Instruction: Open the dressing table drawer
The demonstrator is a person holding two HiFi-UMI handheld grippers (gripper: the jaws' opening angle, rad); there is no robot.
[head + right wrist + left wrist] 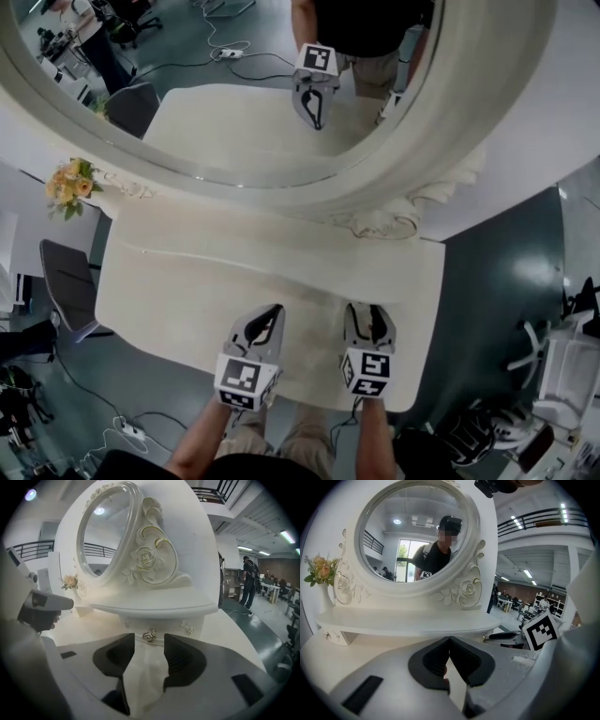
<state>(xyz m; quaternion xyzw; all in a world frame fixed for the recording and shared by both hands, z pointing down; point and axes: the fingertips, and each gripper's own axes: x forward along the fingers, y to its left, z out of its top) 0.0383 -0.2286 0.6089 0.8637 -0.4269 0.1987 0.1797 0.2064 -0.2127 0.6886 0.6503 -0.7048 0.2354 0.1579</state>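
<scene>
Under shelf (154, 605) | drawer (174, 625) knob (149, 636) faces R gripper (149, 644) | jaws apart

Left tongs (450, 639) closed, right tongs (149, 645) spread wide.
We hold the two side by side in front of us, both pointing forward and sloping downward. The left tongs have their jaws pressed together with nothing between them. The right tongs have their jaws well apart and grip nothing. Our bare forearms (200, 442) reach out from the lower edge of the head view.
</scene>
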